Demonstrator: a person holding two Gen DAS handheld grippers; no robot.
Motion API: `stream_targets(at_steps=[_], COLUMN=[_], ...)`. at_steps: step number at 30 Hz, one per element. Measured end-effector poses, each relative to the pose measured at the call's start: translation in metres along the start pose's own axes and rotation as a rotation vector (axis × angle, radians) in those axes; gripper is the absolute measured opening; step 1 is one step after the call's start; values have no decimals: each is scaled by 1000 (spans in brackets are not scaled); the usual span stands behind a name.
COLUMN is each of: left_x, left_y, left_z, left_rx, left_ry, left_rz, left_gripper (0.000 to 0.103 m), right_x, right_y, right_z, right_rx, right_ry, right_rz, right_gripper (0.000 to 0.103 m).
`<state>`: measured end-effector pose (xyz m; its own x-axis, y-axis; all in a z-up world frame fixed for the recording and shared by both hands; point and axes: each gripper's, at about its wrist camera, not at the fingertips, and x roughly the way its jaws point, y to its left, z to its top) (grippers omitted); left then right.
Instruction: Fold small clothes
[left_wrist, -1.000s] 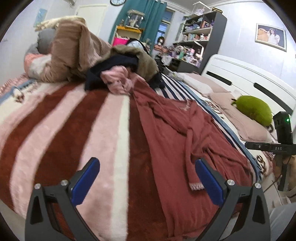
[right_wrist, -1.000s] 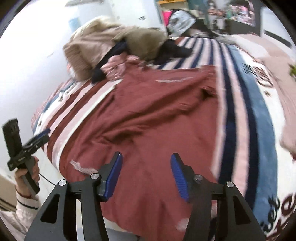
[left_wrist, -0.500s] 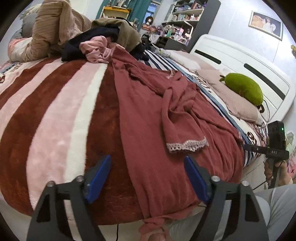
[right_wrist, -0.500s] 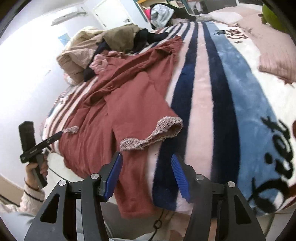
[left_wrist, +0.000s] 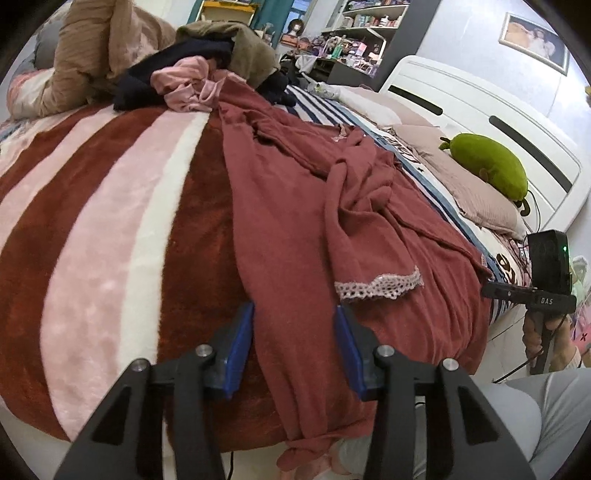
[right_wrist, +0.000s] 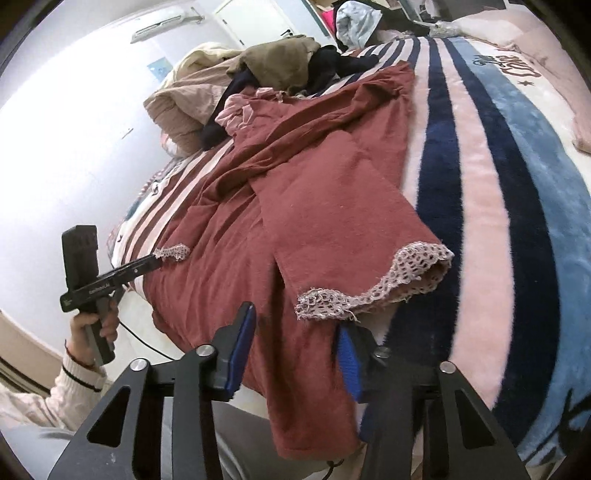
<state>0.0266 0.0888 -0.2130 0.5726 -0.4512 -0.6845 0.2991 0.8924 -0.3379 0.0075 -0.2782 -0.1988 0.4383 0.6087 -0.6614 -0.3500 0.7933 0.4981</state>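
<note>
A dark red garment (left_wrist: 295, 206) with pink lace cuffs lies rumpled across the striped bed blanket, its lower edge hanging over the bed's near side. One lace cuff (left_wrist: 376, 286) lies just ahead of my left gripper (left_wrist: 293, 341), which is open with the garment's hanging left edge between its fingers. In the right wrist view the same garment (right_wrist: 306, 206) spreads out, and its right sleeve ends in a lace cuff (right_wrist: 373, 284). My right gripper (right_wrist: 295, 350) is open just below that cuff, over the hanging hem.
A pile of other clothes (left_wrist: 177, 74), tan, dark blue, pink and olive, sits at the far end of the bed. A green plush toy (left_wrist: 487, 164) lies on a pillow by the white headboard (left_wrist: 480, 118). Shelves stand behind.
Both grippers have come down and closer to the near edge of the bed. The left gripper's jaws have narrowed around the garment's edge. The right gripper now sits under the right sleeve cuff.
</note>
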Motion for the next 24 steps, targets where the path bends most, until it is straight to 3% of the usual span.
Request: stream_targets(at_steps=[4, 7, 8, 9, 19, 24], left_x=[0, 2, 2, 3, -11, -23], left_y=[-1, -4, -3, -1, -27, -42], left_z=[-3, 1, 3, 5, 19, 39], left_rx=[-2, 12, -4, -20, 63, 108], left_ry=[13, 32, 32, 35, -22, -77], left_rz=[13, 55, 39, 17, 33, 29], left_gripper=[38, 18, 7, 5, 3, 3], right_x=[1, 7, 8, 10, -3, -4], right_y=[0, 2, 2, 3, 32, 48], right_z=[-4, -2, -1, 0, 36, 57], right_rx=[-6, 1, 9, 17, -22, -68], right_ry=[45, 50, 44, 37, -80, -102], right_rz=[48, 51, 59, 68, 150, 137], right_gripper=[26, 12, 7, 6, 2, 1])
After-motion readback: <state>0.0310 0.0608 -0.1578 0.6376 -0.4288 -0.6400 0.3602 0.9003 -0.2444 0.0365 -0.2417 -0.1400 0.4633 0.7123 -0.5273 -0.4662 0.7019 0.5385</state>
